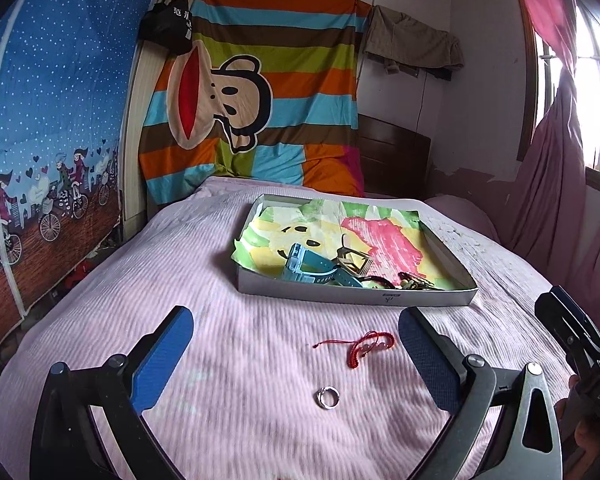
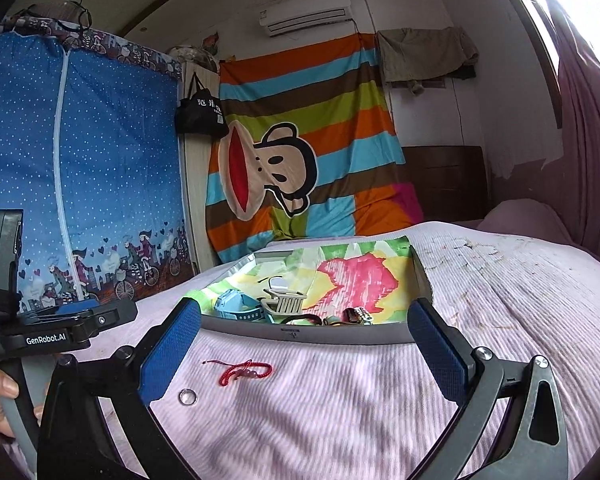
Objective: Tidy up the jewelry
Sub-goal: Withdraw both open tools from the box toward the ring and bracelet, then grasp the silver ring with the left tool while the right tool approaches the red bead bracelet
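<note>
left wrist view: both grippers (image 1: 296,354) (image 2: 304,344) gape empty; the small ring (image 1: 327,396) could slip from wide pads into the soft blanket (image 1: 220,280)

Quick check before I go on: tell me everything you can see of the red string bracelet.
The red string bracelet is a thin braided cord, looks like woven thread, with a looser tail running off to one side. It lies flat and loosely bunched on the pink ribbed bedcover, outside the white tray, just in front of its near wall. A silver ring sits nearer the cameras, apart from it. Nothing grips it: it lies ahead of the open left gripper, touching neither pad.
</note>
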`<state>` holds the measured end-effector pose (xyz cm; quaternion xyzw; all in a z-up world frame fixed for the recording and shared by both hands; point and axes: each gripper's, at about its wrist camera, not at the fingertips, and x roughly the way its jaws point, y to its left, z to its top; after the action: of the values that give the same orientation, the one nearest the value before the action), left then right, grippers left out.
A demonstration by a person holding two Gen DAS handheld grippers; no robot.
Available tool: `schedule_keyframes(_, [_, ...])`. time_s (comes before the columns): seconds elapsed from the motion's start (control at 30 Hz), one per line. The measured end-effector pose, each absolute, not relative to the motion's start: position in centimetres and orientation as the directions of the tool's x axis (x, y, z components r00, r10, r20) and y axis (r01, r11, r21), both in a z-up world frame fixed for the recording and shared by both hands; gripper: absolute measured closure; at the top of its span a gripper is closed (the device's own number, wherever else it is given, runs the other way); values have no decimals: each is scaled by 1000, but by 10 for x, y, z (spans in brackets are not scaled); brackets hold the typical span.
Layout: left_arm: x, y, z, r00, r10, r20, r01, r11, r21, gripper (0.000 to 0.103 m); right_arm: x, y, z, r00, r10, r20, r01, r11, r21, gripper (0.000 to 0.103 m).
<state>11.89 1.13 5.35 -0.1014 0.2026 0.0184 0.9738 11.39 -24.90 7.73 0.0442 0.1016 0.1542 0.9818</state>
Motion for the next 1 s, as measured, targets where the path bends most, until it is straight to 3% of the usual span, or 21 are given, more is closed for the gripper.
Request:
schedule_keyframes(0.4, [97, 9, 38, 913, 29, -408, -100, 983, -154, 0, 100, -240, 58, 929, 300, -214, -284, 953, 105, 2])
schedule_keyframes(0.77, [108, 8, 22, 868, -7, -496, -75, 986, -146, 0, 114, -238, 41, 904, 315, -290, -295, 949, 109, 2])
schedule_keyframes(0.93, [113, 7, 16, 849, -38, -527, -55, 986, -159, 10, 120, -236, 36, 886, 336, -319, -319, 942, 106, 4])
schedule_keyframes(1.0, [116, 7, 13, 840, -50, -540, -47, 985, -165, 15, 123, -235, 33, 878, 343, -333, -327, 939, 105, 15])
